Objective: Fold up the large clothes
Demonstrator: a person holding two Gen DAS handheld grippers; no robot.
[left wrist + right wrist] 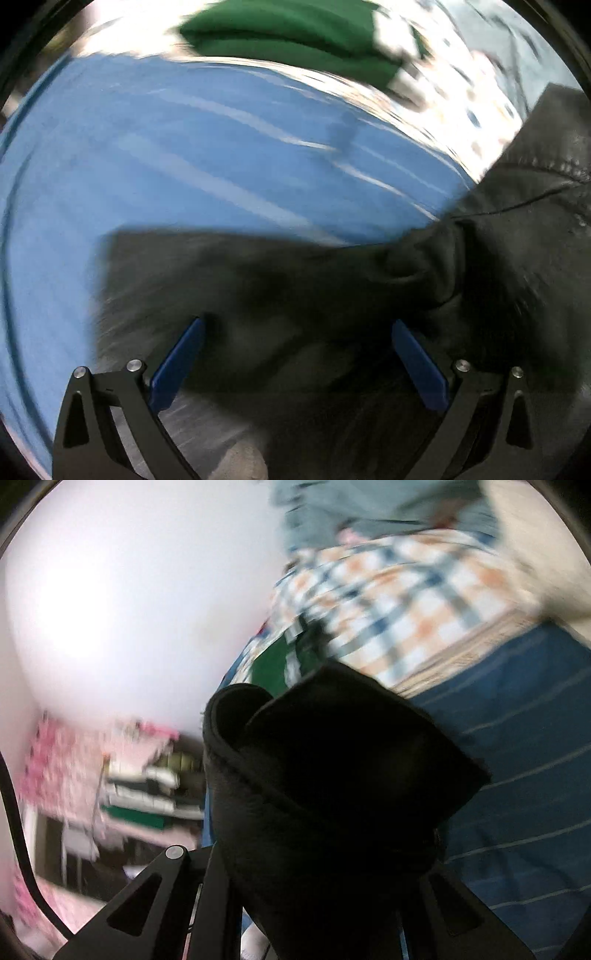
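The black garment [295, 280] lies partly on a blue striped sheet [184, 155], one thick fold lifted in the right gripper [325, 849], whose fingers pinch it. The left gripper [295, 354] hovers over the cloth, blue fingers [177, 369] spread. A green garment [288, 33] lies beyond.

A home bedroom: a blue striped sheet [524, 760] covers a bed, with a plaid quilt [399, 602] and folded green clothes [295, 37] on it, a white wall [129, 590] alongside, and pink floral fabric [48, 768] beside cluttered shelves [147, 794].
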